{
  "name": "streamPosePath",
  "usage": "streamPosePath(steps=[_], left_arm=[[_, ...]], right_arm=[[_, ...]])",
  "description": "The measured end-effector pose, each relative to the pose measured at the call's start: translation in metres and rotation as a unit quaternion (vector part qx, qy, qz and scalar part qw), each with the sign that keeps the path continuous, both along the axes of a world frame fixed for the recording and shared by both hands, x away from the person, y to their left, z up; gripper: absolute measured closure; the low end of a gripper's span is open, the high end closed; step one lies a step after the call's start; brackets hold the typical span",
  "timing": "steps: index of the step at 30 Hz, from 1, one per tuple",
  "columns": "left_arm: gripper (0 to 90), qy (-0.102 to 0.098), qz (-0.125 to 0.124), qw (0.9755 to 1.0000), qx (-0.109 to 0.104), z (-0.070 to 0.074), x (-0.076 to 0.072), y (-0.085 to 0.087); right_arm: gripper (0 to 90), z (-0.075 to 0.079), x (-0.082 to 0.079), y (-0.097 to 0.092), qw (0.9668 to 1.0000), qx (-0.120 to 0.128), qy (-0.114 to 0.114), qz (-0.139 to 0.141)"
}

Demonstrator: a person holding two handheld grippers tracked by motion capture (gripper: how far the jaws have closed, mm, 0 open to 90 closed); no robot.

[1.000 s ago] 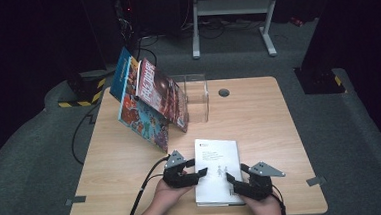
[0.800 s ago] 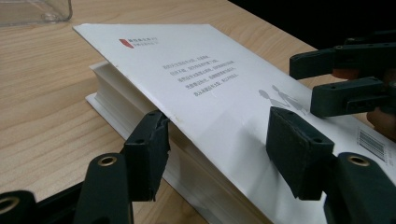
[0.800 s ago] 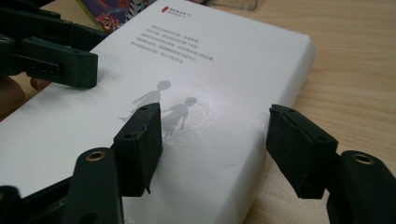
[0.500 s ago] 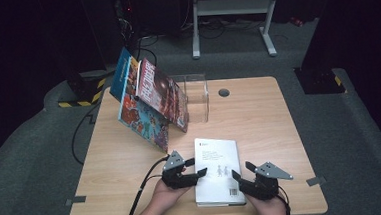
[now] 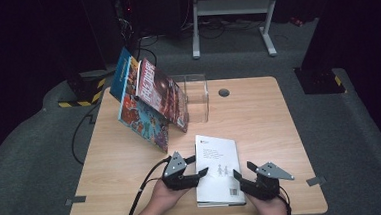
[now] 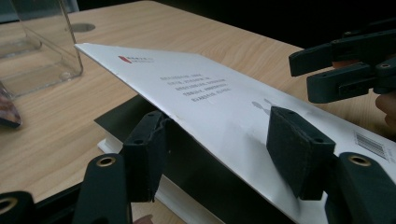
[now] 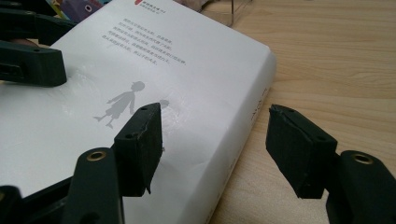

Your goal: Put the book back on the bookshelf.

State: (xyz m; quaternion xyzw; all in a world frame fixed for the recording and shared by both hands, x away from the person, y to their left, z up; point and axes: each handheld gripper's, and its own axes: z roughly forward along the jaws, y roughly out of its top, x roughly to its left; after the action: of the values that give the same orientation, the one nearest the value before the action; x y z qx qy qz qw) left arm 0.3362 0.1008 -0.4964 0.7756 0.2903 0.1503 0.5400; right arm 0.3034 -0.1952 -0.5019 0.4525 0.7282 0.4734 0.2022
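A white book (image 5: 217, 161) lies flat near the table's front edge. My left gripper (image 5: 200, 165) is at its left side. In the left gripper view the cover (image 6: 210, 88) is lifted off a black page. One jaw of the left gripper (image 6: 219, 121) is under the cover's edge and the other is above it, standing far apart, open. My right gripper (image 5: 243, 171) is at the book's near right corner. Its jaws (image 7: 215, 112) have just been closing a little and stand open, one over the cover (image 7: 187, 60), one beyond the spine.
Several colourful books (image 5: 148, 105) lean against a clear plastic box (image 5: 197, 94) at the back left of the wooden table (image 5: 259, 123). A round cable hole (image 5: 223, 92) sits behind the box. A black cable (image 5: 143, 185) trails off the front left edge.
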Motion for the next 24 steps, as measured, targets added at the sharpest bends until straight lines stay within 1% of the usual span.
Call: streamPosePath(steps=[2, 3, 4, 5, 6, 10, 11, 13, 15, 17, 18, 19, 21, 22, 24], left_arm=[[39.2, -0.002, 0.000, 1.0000, 0.002, 0.001, 0.000, 0.000], [39.1, -0.011, -0.002, 0.9999, 0.004, 0.002, -0.001, 0.000], [39.1, -0.011, -0.002, 0.9999, 0.004, 0.002, -0.001, 0.000], [39.1, -0.021, -0.003, 0.9997, 0.007, 0.004, -0.003, -0.001], [39.1, -0.027, -0.004, 0.9996, 0.008, 0.005, -0.003, -0.001], [39.1, -0.034, -0.006, 0.9994, 0.008, 0.006, -0.005, -0.001], [39.1, -0.040, -0.008, 0.9991, 0.009, 0.006, -0.005, 0.000], [39.2, -0.041, -0.008, 0.9991, 0.010, 0.007, -0.005, 0.000], [39.2, -0.053, -0.012, 0.9985, 0.011, 0.006, -0.006, 0.000], [39.2, -0.055, -0.013, 0.9983, 0.010, 0.007, -0.007, 0.000], [39.2, -0.080, -0.018, 0.9964, 0.018, 0.007, -0.010, 0.001], [39.3, -0.085, -0.019, 0.9960, 0.017, 0.008, -0.011, 0.001], [39.3, -0.085, -0.020, 0.9960, 0.019, 0.008, -0.011, 0.001], [39.3, -0.081, -0.019, 0.9964, 0.019, 0.008, -0.010, 0.001], [39.2, -0.083, -0.021, 0.9962, 0.017, 0.005, -0.010, 0.003]], right_arm=[[36.1, 0.000, 0.000, 0.000, 1.0000, 0.002, 0.001, -0.001], [35.9, 0.001, -0.001, -0.001, 1.0000, 0.003, -0.002, -0.003], [35.9, 0.001, -0.001, -0.001, 1.0000, 0.003, -0.002, -0.003], [35.4, 0.002, -0.001, -0.001, 1.0000, 0.005, -0.001, -0.004], [35.1, 0.002, 0.000, -0.001, 1.0000, 0.006, 0.000, -0.003], [34.4, 0.003, 0.000, -0.001, 1.0000, 0.008, 0.000, -0.002], [34.2, 0.003, 0.000, -0.001, 1.0000, 0.008, 0.001, -0.002], [34.1, 0.004, 0.001, -0.001, 1.0000, 0.009, 0.001, -0.003], [34.1, 0.004, 0.001, -0.001, 0.9999, 0.010, 0.000, -0.004], [34.1, 0.004, 0.001, -0.001, 0.9999, 0.010, 0.001, -0.004], [34.1, 0.004, 0.000, -0.001, 1.0000, 0.008, 0.001, -0.003], [34.1, 0.003, 0.000, 0.000, 1.0000, 0.008, 0.001, -0.003], [34.3, 0.004, 0.000, 0.000, 1.0000, 0.007, 0.000, -0.003], [34.3, 0.004, 0.001, 0.000, 1.0000, 0.008, 0.000, -0.003], [34.3, 0.004, 0.000, 0.000, 1.0000, 0.008, -0.001, -0.003]])
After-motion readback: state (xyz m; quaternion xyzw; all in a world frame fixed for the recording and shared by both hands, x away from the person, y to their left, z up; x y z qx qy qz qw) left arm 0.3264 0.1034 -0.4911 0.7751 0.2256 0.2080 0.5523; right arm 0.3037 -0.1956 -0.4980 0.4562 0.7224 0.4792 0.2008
